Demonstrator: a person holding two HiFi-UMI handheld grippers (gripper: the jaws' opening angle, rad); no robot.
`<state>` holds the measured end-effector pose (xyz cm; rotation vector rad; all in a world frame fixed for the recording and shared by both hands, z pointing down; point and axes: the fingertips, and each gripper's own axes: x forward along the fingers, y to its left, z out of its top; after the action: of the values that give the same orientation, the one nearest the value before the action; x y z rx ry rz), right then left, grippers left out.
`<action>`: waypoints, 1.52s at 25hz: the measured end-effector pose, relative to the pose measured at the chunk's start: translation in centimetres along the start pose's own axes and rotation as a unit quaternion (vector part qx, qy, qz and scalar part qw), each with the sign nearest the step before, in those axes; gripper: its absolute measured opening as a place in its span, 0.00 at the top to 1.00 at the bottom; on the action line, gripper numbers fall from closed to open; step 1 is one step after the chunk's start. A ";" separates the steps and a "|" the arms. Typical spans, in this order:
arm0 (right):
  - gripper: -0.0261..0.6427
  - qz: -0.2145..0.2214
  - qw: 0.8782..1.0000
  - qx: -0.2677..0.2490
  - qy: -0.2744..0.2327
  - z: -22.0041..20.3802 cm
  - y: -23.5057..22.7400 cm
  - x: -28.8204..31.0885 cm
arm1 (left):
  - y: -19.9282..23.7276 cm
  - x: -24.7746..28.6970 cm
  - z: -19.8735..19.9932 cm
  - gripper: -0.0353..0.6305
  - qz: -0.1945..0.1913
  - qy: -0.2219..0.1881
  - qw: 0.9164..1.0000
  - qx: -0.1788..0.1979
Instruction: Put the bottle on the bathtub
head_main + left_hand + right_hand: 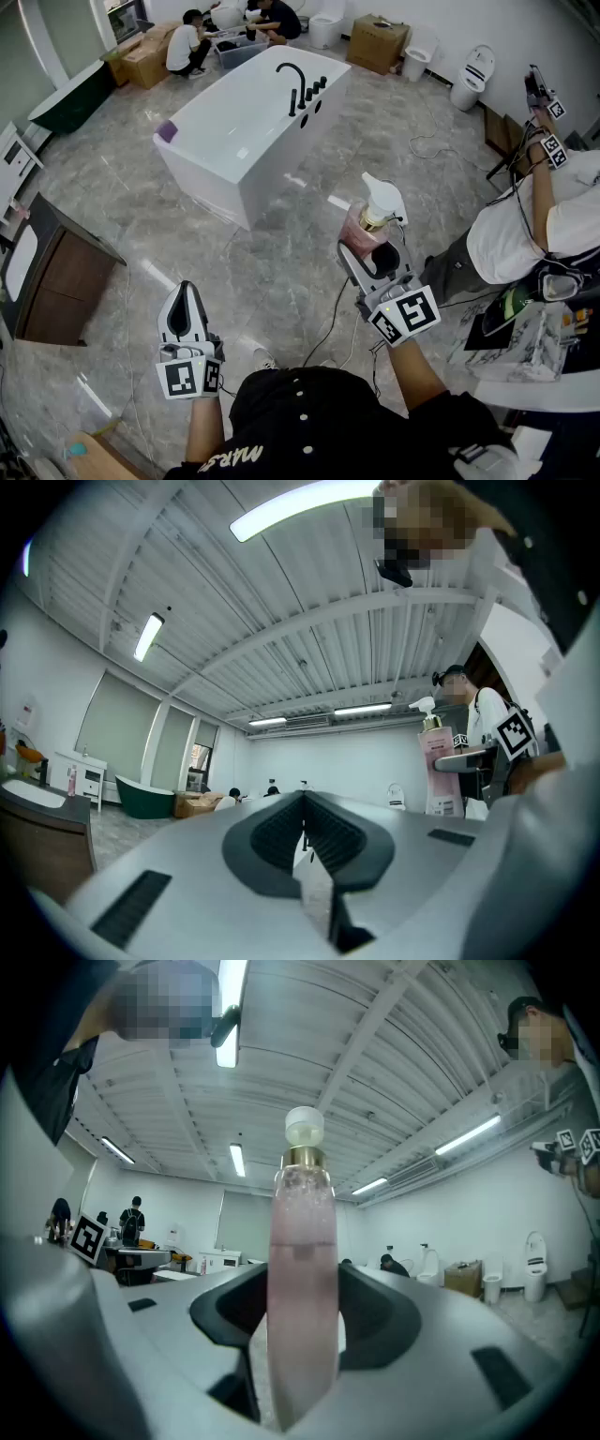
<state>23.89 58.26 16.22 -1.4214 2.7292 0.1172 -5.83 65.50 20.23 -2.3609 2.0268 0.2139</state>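
Fingers of the right gripper clamp the bottle short of the bathtub; carrying it over seems next. Left gripper fingers closed, empty.

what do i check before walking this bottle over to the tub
1. Grip on the bottle: ok, the right tool has its jaws shut on the body and the bottle stands upright.
2. Left tool free: ok, jaws together, nothing between.
3. Landing spot on the bathtub: ok, bare rim between the purple item and the faucet.
4. Floor path: not ok, a cable lies underfoot.
5. Pump cap tight: cannot tell.
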 end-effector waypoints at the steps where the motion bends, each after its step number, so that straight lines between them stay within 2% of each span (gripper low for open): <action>1: 0.62 0.000 1.000 0.000 0.000 0.0 0.1 0.2 | 0.2 0.1 0.0 0.93 -0.001 0.000 1.000 0.000; 9: 0.62 -0.016 1.000 0.005 0.005 -0.7 1.3 2.0 | 2.6 1.6 -0.4 0.93 -0.016 0.004 1.000 -0.005; 14: 0.62 -0.035 0.999 0.034 -0.009 -1.1 2.6 3.3 | 5.2 2.4 -0.8 0.93 -0.036 0.008 0.999 -0.006; 23: 0.62 -0.054 0.998 0.032 0.003 -2.4 4.8 4.6 | 8.3 3.4 -1.9 0.93 -0.060 0.023 0.998 -0.014; 30: 0.62 -0.050 0.998 0.032 -0.003 -2.5 3.6 7.8 | 9.5 5.7 -2.7 0.93 -0.052 0.026 0.998 -0.018; 38: 0.62 -0.038 0.998 0.038 -0.012 -3.3 -0.7 13.4 | 10.0 12.2 -3.1 0.93 -0.042 0.018 0.999 -0.014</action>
<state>16.73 46.61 18.23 -1.4922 2.6268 0.0268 -13.64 51.62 22.59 -2.4785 1.9478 0.2007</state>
